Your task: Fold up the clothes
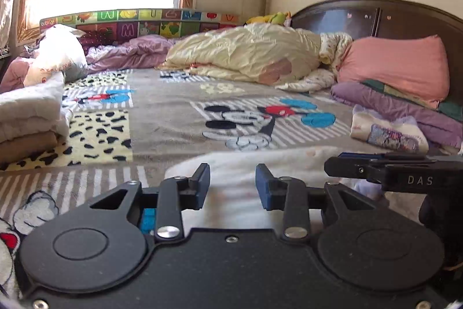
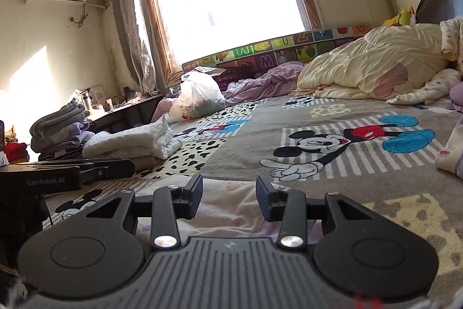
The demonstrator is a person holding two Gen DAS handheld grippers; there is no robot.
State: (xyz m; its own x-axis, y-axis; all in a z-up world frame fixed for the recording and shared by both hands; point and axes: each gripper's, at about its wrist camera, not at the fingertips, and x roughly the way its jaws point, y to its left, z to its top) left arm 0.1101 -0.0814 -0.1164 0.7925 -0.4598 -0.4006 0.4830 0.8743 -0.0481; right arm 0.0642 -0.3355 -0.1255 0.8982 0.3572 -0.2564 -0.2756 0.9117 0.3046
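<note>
A pale cream garment [image 1: 260,164] with faint pink marks lies flat on the cartoon-print bedspread [image 1: 162,118], right in front of both grippers. My left gripper [image 1: 233,184] is open just above its near part, nothing between the fingers. My right gripper [image 2: 228,194] is also open, low over the same cream garment [image 2: 225,204]. Each gripper shows in the other's view: the right gripper [image 1: 390,167] at the right edge, jaw state unclear there, and the left gripper [image 2: 72,168] at the left edge. A folded white and tan stack [image 1: 29,118] sits at the bed's left.
A small folded printed garment [image 1: 387,132] lies by purple bedding and a pink pillow [image 1: 396,65]. A crumpled yellow duvet [image 1: 246,54], a white plastic bag [image 2: 196,97] and an alphabet mat [image 1: 139,22] line the far side. Folded grey clothes [image 2: 58,129] are stacked off the bed.
</note>
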